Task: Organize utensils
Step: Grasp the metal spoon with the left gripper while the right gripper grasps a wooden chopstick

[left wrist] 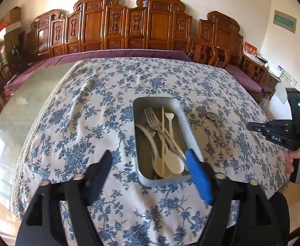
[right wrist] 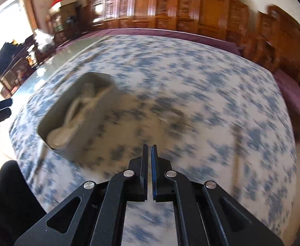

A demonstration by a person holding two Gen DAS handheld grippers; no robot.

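Observation:
A metal tray (left wrist: 136, 123) sits mid-table on the blue-flowered cloth (left wrist: 88, 112). Inside it lie a metal fork (left wrist: 151, 114), pale chopsticks (left wrist: 162, 131) and white plastic spoons (left wrist: 171, 163). Right of the tray, a metal spoon (left wrist: 213, 116) rests on the cloth. My left gripper (left wrist: 148, 152) is open over the tray's near end, nothing between its fingers. My right gripper (left wrist: 250, 126) hangs at the right edge, held by a hand (left wrist: 299, 160). The right wrist view is blurred; my right gripper (right wrist: 149, 146) is shut and empty above the cloth, with the tray (right wrist: 96, 75) to its left.
Carved wooden benches (left wrist: 100, 26) with purple cushions (left wrist: 113, 54) line the wall behind the table. Bare glass tabletop (left wrist: 22, 106) lies left of the cloth. The cloth drops over the near table edge. A dark-clad leg (right wrist: 12, 194) shows at the lower left.

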